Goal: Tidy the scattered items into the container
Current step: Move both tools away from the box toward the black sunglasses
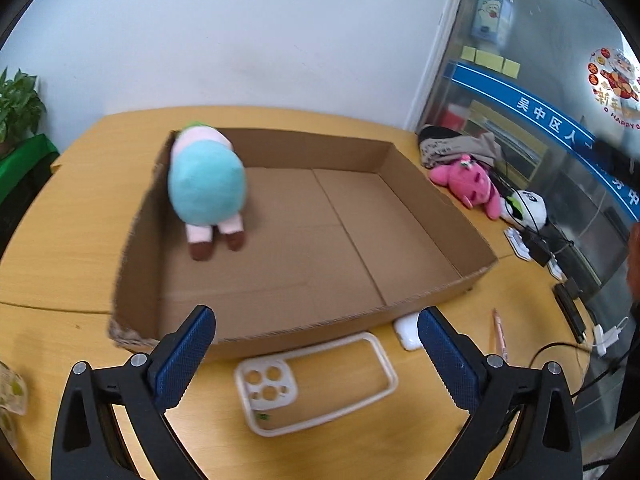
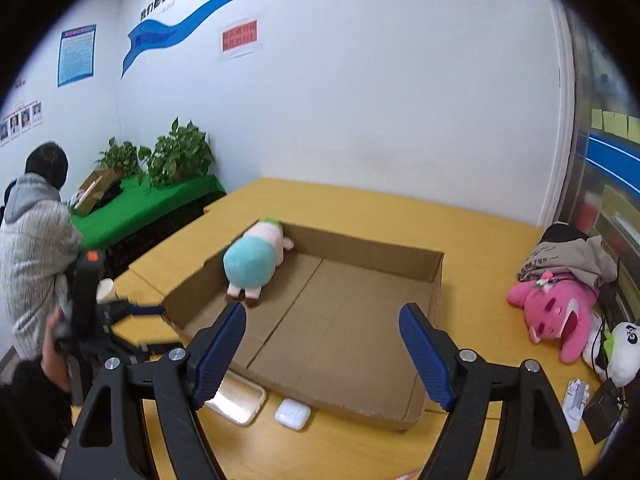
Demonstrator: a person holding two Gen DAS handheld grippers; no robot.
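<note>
Desk [image 1: 80,216]: we see a yellow wooden top carrying everything, with the container lying in its middle.
Container [image 1: 436,216]: a wide, shallow cardboard tray, open on top. Most of its floor is bare.
Teal plush [image 1: 206,188]: it lies inside the container by the left wall, feet toward us. We judge this the only item tidied so far.
Pink plush [image 2: 556,312]: on the desk to the right of the container, outside it, beside a heap of clothing [image 2: 572,256].
Panda plush [image 2: 624,348]: just beyond the pink one at the desk's right edge, also outside.
Phone case [image 1: 316,384]: a clear, pale case flat on the desk just in front of the container's near wall, between the fingers of our left tool [image 1: 316,356].
Earbud case [image 2: 293,413]: small and white, on the desk touching or nearly touching the near wall.
Pen [image 1: 500,336]: a thin pinkish one to the right of the earbud case.
Left tool: fingers wide apart, holding nothing, poised above the phone case.
Right tool [image 2: 322,350]: fingers wide apart and empty, aimed over the container's near wall.
Progress: early, in our judgement; one item in, at least five left.
View differences: only the left view shows the pen and the whole phone case; only the right shows a person [image 2: 36,240] standing at the left.
</note>
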